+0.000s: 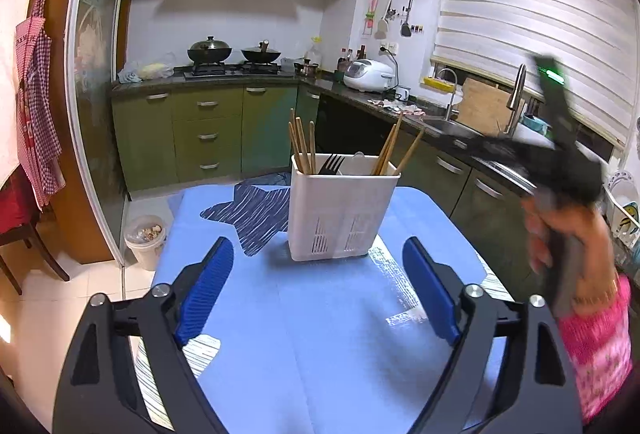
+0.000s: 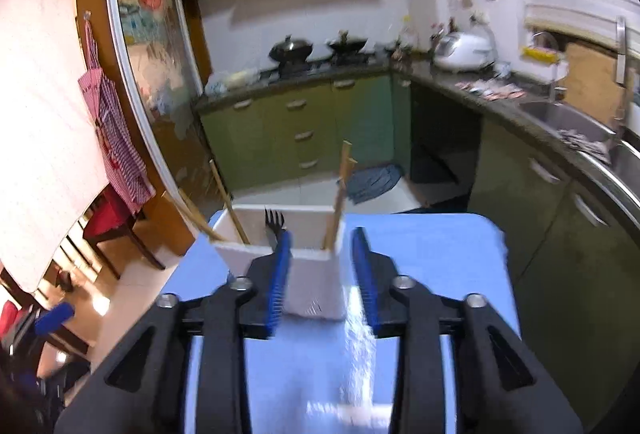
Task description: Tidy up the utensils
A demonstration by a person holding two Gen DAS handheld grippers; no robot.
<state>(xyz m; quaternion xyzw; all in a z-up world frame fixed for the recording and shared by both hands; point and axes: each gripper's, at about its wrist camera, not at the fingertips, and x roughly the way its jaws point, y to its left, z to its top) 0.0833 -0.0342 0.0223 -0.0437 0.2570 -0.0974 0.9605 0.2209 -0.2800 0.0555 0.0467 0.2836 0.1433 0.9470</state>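
Utensils stand sorted in a white plastic caddy [image 1: 340, 209] set upright toward the far middle of a table covered by a blue cloth [image 1: 328, 334] printed with a dark striped star. Wooden chopsticks [image 1: 302, 147] lean in the caddy's left compartment, a black fork [image 1: 331, 163] stands tines-up in the middle beside a white utensil whose kind cannot be made out, and more chopsticks [image 1: 394, 149] slant out at the right. Left gripper [image 1: 318, 290] is held low over the near part of the cloth, its blue-padded fingers [image 1: 208, 286] spread wide and holding nothing, well short of the caddy. Right gripper [image 2: 324, 274], seen through its own blurred camera, is just near of the caddy with its fingers parted and empty; whether the left pad touches the caddy wall cannot be told. From the left view the right hand [image 1: 560, 234] appears raised at the right edge, blurred.
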